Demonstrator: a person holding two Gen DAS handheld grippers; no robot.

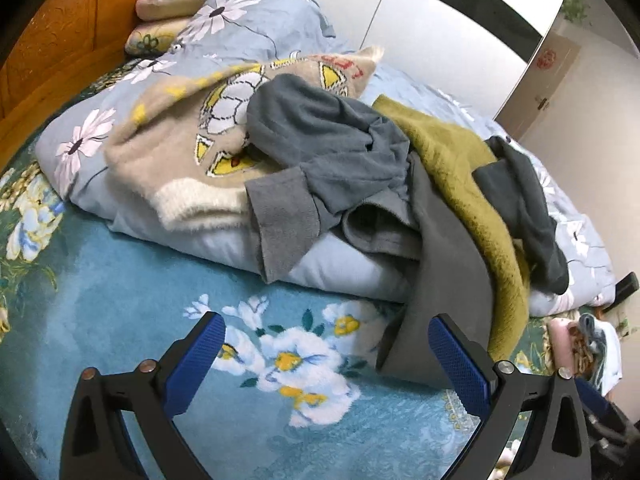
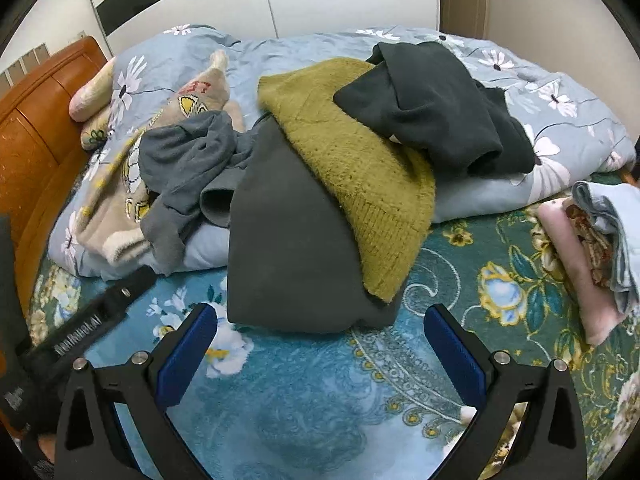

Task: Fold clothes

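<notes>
Both grippers, left and right, gape wide and hold nothing above the teal floral blanket. Just ahead, a dark grey garment spills off the folded blue flowered quilt, under an olive knitted sweater.

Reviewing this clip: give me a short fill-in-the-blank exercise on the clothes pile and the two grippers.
1. The olive-green sweater lies partly on top of the flat ____ garment.
2. Both the left gripper and the right gripper are ____.
3. The folded clothes stack sits at the ____ edge of the right wrist view.

Missing words: grey; open; right
</notes>
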